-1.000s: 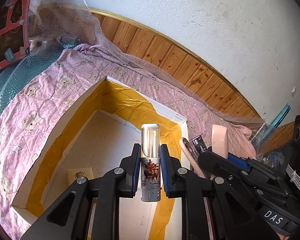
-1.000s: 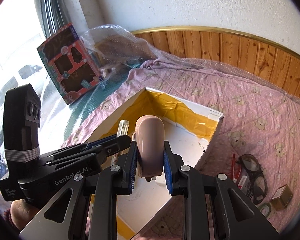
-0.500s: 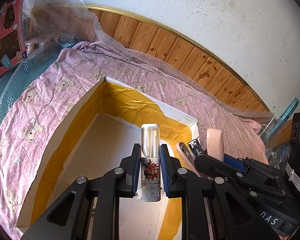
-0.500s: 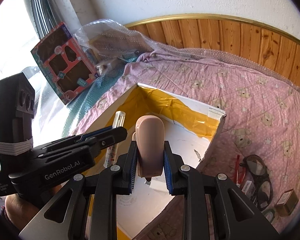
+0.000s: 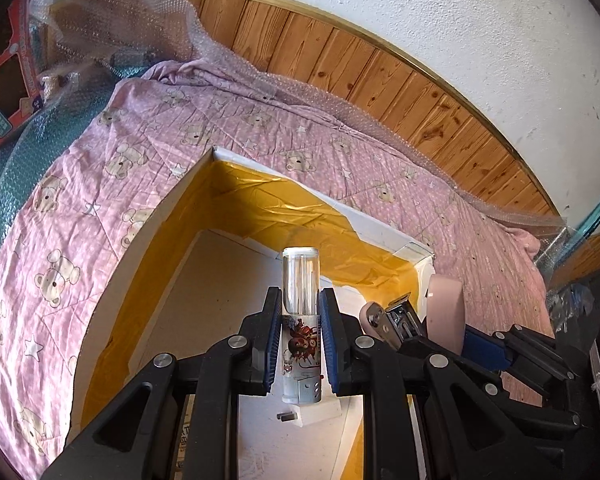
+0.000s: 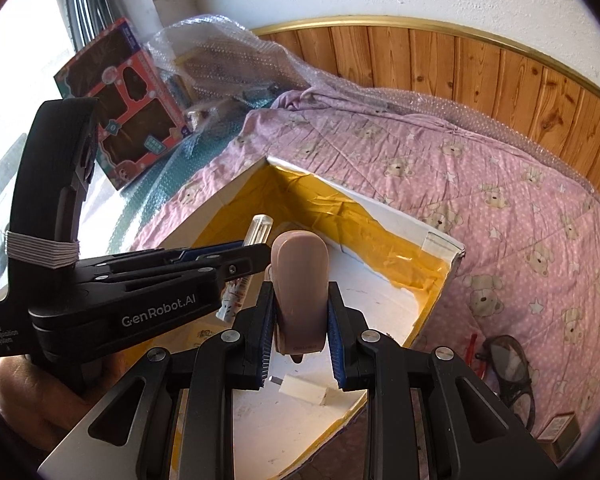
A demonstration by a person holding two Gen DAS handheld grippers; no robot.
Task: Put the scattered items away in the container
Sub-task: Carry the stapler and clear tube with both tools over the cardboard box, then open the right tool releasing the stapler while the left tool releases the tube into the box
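Note:
A white box lined with yellow tape [image 5: 236, 208] [image 6: 384, 216] lies open on a pink bear-print quilt. My left gripper [image 5: 300, 332] is shut on a clear tube with a red printed label [image 5: 301, 320], held over the box floor. My right gripper [image 6: 300, 320] is shut on a pink stapler [image 6: 300, 292], also above the box interior. In the left wrist view the stapler [image 5: 444, 312] and right gripper sit just to the right. The right wrist view has the tube [image 6: 244, 264] and left gripper at left. A small white block [image 6: 304, 390] lies on the box floor.
Black glasses [image 6: 508, 368], a red item [image 6: 472, 344] and a small brown box [image 6: 560, 428] lie on the quilt [image 6: 480, 184] right of the container. A toy package [image 6: 124, 104] and bubble wrap [image 6: 220, 52] sit at the back left. A wood-panelled wall [image 5: 380, 68] borders the bed.
Both grippers have moved forward and lower over the box, still holding their items. The box interior fills more of each view, and the white block on its floor has come into sight.

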